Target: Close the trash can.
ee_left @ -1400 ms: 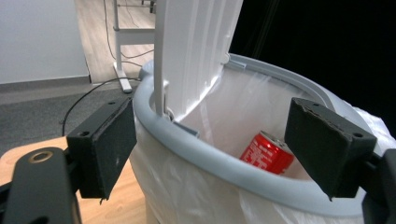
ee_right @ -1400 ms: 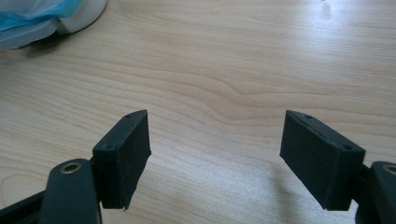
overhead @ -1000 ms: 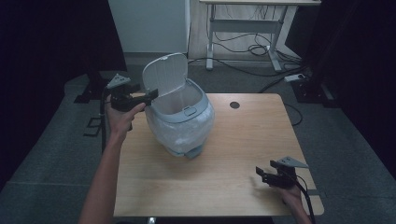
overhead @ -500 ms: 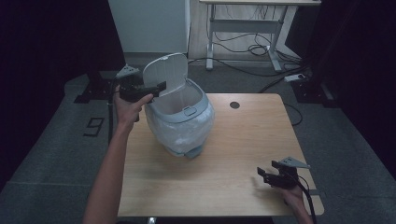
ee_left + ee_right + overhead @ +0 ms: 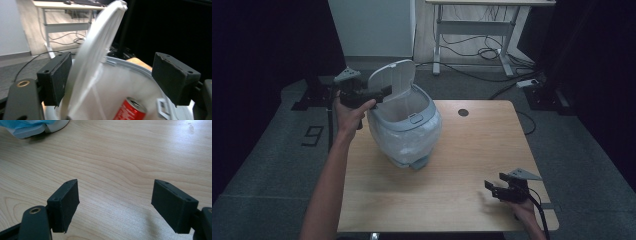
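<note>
Two claws released: my left claw [image 5: 384, 91] straddles the bin's upright lid [image 5: 393, 80] edge-on near the table's far-left corner; right claw [image 5: 490, 188] idles well apart.

So there's one white bin [image 5: 404, 132] with one flip lid [image 5: 393, 85] on one wooden table [image 5: 452, 185], and one red can [image 5: 130, 111] inside it. Two grippers total, left gripper [image 5: 384, 91] and right gripper [image 5: 488, 186].
</note>
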The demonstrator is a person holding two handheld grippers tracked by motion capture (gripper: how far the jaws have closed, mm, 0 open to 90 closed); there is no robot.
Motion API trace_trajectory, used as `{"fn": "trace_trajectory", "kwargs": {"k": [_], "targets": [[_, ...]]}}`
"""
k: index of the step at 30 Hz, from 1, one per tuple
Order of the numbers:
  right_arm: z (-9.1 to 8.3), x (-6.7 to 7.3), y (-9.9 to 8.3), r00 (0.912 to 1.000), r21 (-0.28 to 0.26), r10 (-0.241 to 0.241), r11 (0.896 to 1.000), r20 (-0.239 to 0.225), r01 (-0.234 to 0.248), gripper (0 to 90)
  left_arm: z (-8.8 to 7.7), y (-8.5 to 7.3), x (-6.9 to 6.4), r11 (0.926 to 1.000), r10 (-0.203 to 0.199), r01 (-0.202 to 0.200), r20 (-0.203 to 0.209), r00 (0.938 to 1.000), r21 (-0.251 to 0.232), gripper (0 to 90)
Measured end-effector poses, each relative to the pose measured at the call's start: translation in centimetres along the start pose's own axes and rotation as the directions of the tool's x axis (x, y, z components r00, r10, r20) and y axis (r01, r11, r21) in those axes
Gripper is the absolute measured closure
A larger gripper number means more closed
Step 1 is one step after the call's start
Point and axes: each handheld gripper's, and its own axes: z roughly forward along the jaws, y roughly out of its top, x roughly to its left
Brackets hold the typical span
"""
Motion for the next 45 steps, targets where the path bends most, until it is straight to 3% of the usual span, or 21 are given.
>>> {"fn": "trace_trajectory", "kwargs": {"k": [8, 11, 14, 18, 20, 22, 24, 32, 38, 45], "targets": [[0.1, 0.3, 0.0, 1.0, 0.005, -0.002, 1.0, -0.009, 0.002, 21.6, 0.6, -1.9, -2.7, 0.9964, 0.01, -0.017, 0.084, 0.9964, 0.083, 16.7], [0.2, 0.5, 0.0, 0.9999, 0.008, -0.009, 1.0, -0.012, 0.009, 21.6, 1.5, -2.9, -3.1, 0.9937, -0.004, -0.006, 0.084, 0.9965, 0.112, 16.7], [0.2, 0.6, 0.0, 0.9998, 0.011, -0.015, 1.0, -0.014, 0.015, 21.5, 2.5, -3.6, -3.1, 0.9918, -0.02, 0.013, 0.058, 0.9981, 0.127, 17.8], [0.2, 0.5, 0.0, 0.9998, 0.017, -0.014, 1.0, -0.013, 0.015, 21.5, 3.2, -3.3, -3.4, 0.9917, -0.029, 0.03, -0.014, 0.9995, 0.125, 20.9], [0.3, 0.4, -0.1, 0.9998, 0.018, -0.015, 1.0, -0.012, 0.015, 21.5, 3.7, -3.1, -3.8, 0.9899, 0.003, 0.006, -0.064, 0.9979, 0.141, 22.0], [0.3, 0.4, -0.1, 0.9998, 0.019, -0.017, 1.0, -0.01, 0.017, 21.5, 4.2, -3.0, -4.4, 0.9853, 0.067, -0.045, -0.13, 0.9892, 0.165, 23.0], [0.3, 0.5, -0.1, 0.9997, 0.02, -0.021, 1.0, -0.01, 0.021, 21.5, 4.6, -3.0, -4.7, 0.9841, 0.077, -0.05, -0.155, 0.9848, 0.171, 22.5], [0.5, 0.7, -0.1, 0.9995, 0.034, -0.031, 0.999, -0.011, 0.031, 21.5, 5.0, -3.2, -5.5, 0.987, 0.082, -0.054, -0.188, 0.9787, 0.151, 26.8], [0.6, 0.9, -0.1, 0.9991, 0.038, -0.042, 0.998, -0.01, 0.042, 21.4, 5.0, -3.0, -6.1, 0.9831, 0.099, -0.064, -0.206, 0.9736, 0.172, 31.6], [0.5, 0.9, -0.1, 0.999, 0.038, -0.043, 0.998, -0.009, 0.043, 21.3, 5.1, -2.5, -6.1, 0.9774, 0.098, -0.056, -0.202, 0.9745, 0.204, 31.7]]}}
